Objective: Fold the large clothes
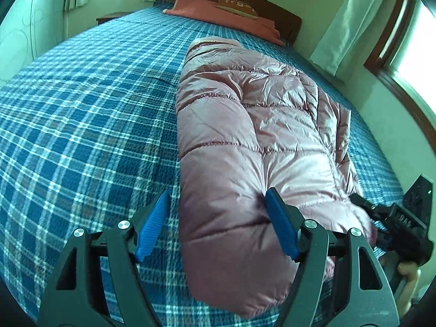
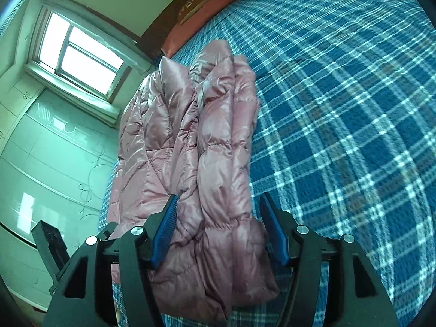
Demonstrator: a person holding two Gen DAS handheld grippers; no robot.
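Bedroom stock, listed left to right.

Left wrist view: pale wardrobe point(image 1: 24, 35) at the far left edge. Bed point(image 1: 81, 114) under a blue checked cover, filling most of the frame. Dark wooden headboard point(image 1: 231, 2) at the far end, with a salmon pillow point(image 1: 218, 16) and a small brown cushion point(image 1: 237, 6) lying on it. Left tongs point(image 1: 218, 223), black frame with blue pads point(image 1: 152, 226), spread apart; the left pad stands over bare cover, the right pad lies against the near end of the jacket, nothing pinched. Pink quilted jacket point(image 1: 259, 136), folded lengthwise into a long bundle, lying on the bed toward its right side, running from the near edge toward the pillow. White curtain point(image 1: 351, 24) and bright window point(image 1: 414, 43) on the right wall. Right tongs point(image 1: 381, 218) at the right edge by the jacket's near corner, with a hand point(image 1: 408, 275) behind them; their state cannot be told from this view.

Right wrist view: window point(image 2: 81, 57) and pale wardrobe point(image 2: 54, 150) on the left. Jacket point(image 2: 190, 150) in the centre, lying along the bed's edge, its layers bunched in ridges. Right tongs point(image 2: 218, 231) spread, blue pads either side of the jacket's near end; the left pad touches the fabric, the right pad stands clear of it. Checked bed cover point(image 2: 340, 109) to the right.
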